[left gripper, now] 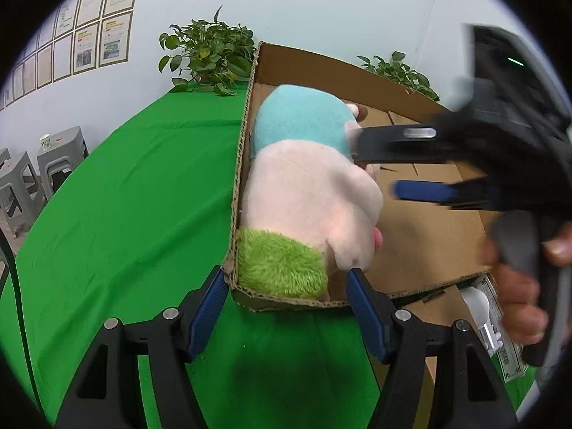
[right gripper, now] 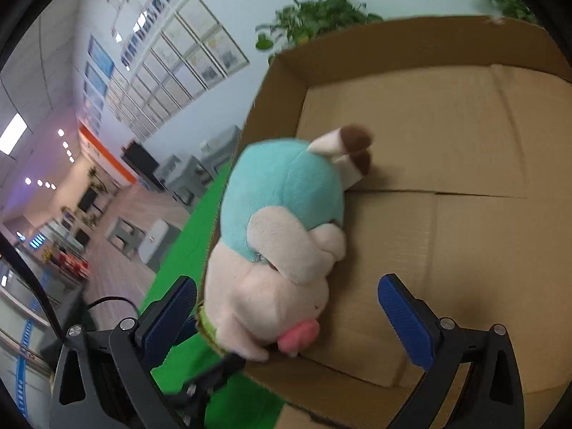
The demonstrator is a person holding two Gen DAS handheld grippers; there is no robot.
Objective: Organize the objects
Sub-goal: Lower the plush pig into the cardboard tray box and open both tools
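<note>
- One plush toy (left gripper: pixel 307 193), lying on its side inside the cardboard box (left gripper: pixel 429 236), pressed along the box's left wall (left gripper: pixel 240 164).
- Long axis runs along that wall: green tuft end (left gripper: pixel 282 268) at the near corner, blue body part (left gripper: pixel 304 121) farther in, brown-tipped feet (right gripper: pixel 357 150) pointing to the far side of the box.
- Pink snout (right gripper: pixel 300 336) faces the box floor and the near wall in my right wrist view.
- My left gripper (left gripper: pixel 286 307): jaws apart, nothing clamped. They straddle the near corner of the box with the green tuft just ahead; I see no pad pressing on the toy.
- My right gripper (right gripper: pixel 286 321): jaws apart, wide, toy's head end lies between the pads; left pad (right gripper: pixel 168 318) sits outside the box wall. Whether either pad touches the plush I cannot tell; no squeeze shows.
- In the left view the right gripper (left gripper: pixel 371 171) reaches in from the right, blurred, one finger over the toy's back. A hand (left gripper: pixel 518 286) holds its grip.
- Open room: the box floor right of the toy is bare cardboard, with seams. Green tablecloth (left gripper: pixel 125 196) left of the box is open too.
- Edges: box walls are upright, corrugated rim is visible, near corner slightly frayed.
- Counts: one toy, one box, two potted plants (left gripper: pixel 211 57) behind the box, a packaged item (left gripper: pixel 497 325) beside the box at lower right, three grey stools (left gripper: pixel 60 157) off the table at left.
</note>
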